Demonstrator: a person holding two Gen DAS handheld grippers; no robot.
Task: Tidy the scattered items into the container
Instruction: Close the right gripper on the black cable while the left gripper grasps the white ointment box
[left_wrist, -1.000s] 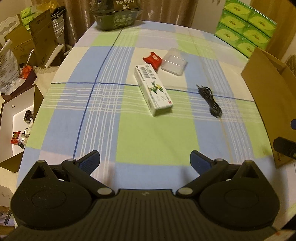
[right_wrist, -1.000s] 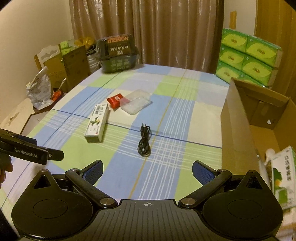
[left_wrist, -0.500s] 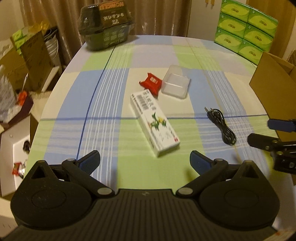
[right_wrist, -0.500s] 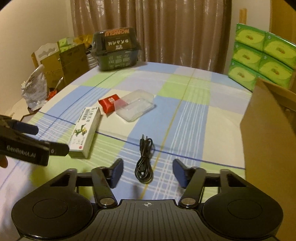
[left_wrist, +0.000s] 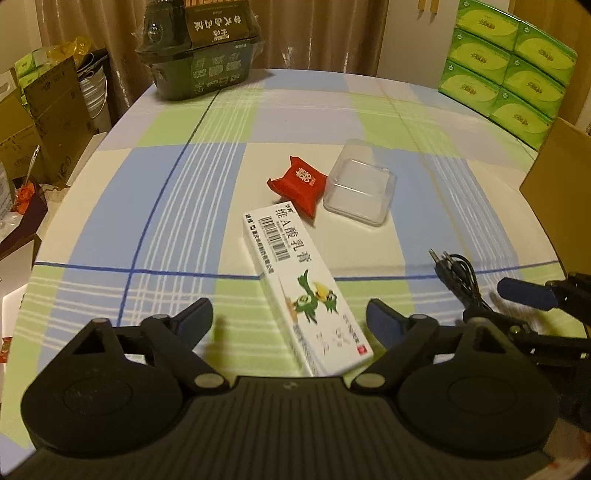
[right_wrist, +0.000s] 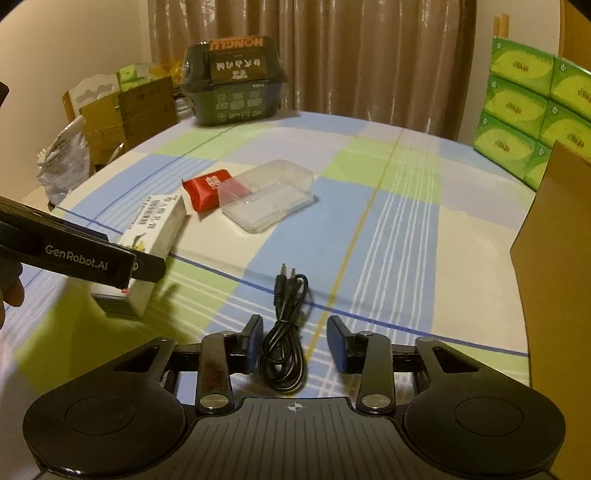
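Closing around the cable (right_wrist: 283, 334), the right gripper (right_wrist: 295, 345) straddles the coil on the table (right_wrist: 399, 236), its length running along the fingers, pads not yet touching. Nearby, the left gripper (left_wrist: 290, 323) narrows over the white box (left_wrist: 303, 291), angled across its gap, untouched.

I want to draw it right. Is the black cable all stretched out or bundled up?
Bundled up. The black cable lies folded into a narrow loop on the tablecloth, both plugs together at its far end.
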